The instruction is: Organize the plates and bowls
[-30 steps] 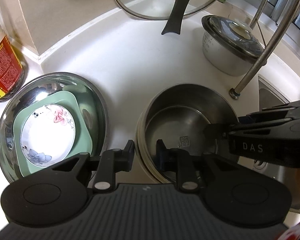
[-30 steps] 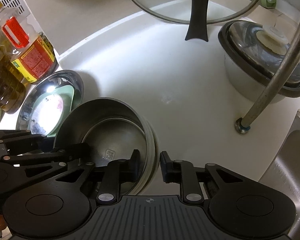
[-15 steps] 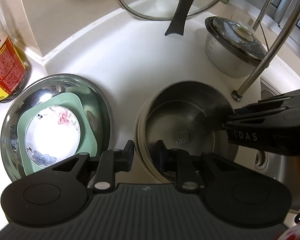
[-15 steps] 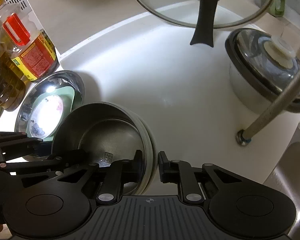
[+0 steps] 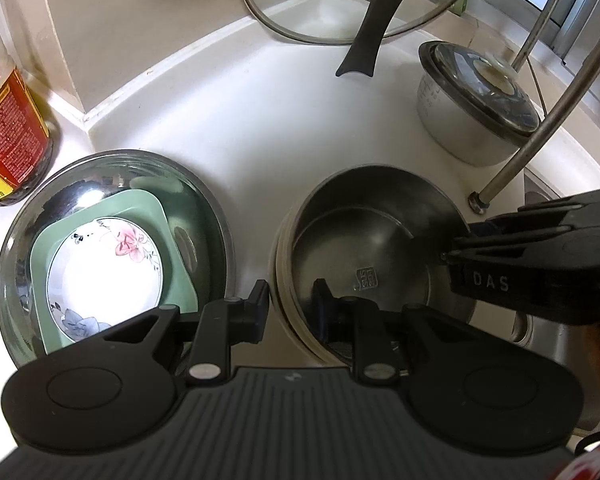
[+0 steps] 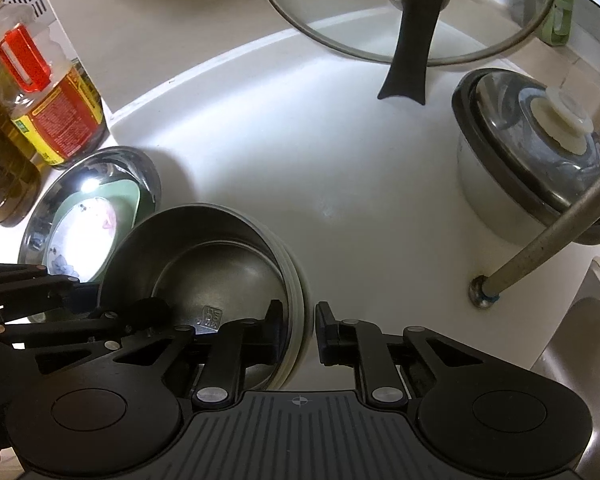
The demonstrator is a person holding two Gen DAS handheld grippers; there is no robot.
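Progress: by my judgement about midway. One nest is already built at the left of the left wrist view: a floral saucer point(image 5: 104, 276) in a green square dish point(image 5: 168, 256) in a wide steel basin point(image 5: 216, 216). The second stack, a steel bowl point(image 5: 380, 240) sitting in cream-rimmed bowls point(image 5: 281, 280), stands apart, just right of the basin.

Left to do: probably joining or placing this second stack; where it is meant to go cannot be told.

Table: white table point(image 5: 268, 120), glossy, curving into a corner with a raised back edge; bare across its middle.

Room: a kitchen corner with beige walls; a steel sink point(image 6: 592, 320) at the lower right of the right wrist view, and a slanted metal pole point(image 6: 556, 236) footed just beside it.

Glass lid: large glass lid point(image 5: 356, 0) with a black handle, leaning at top centre.

Covered pot: lidded pot point(image 5: 472, 96) at upper right, well apart from the stacks.

Oil bottle: red-labelled oil bottle point(image 5: 8, 128) at the left edge, near the basin.

Left tongs: left tongs point(image 5: 290, 300) straddle the stack's near-left rim, one tip inside and one outside; parted, no clamping visible.

Right tongs: right tongs point(image 6: 298, 328) straddle the opposite rim the same way, equally parted and gripping nothing that I can see.
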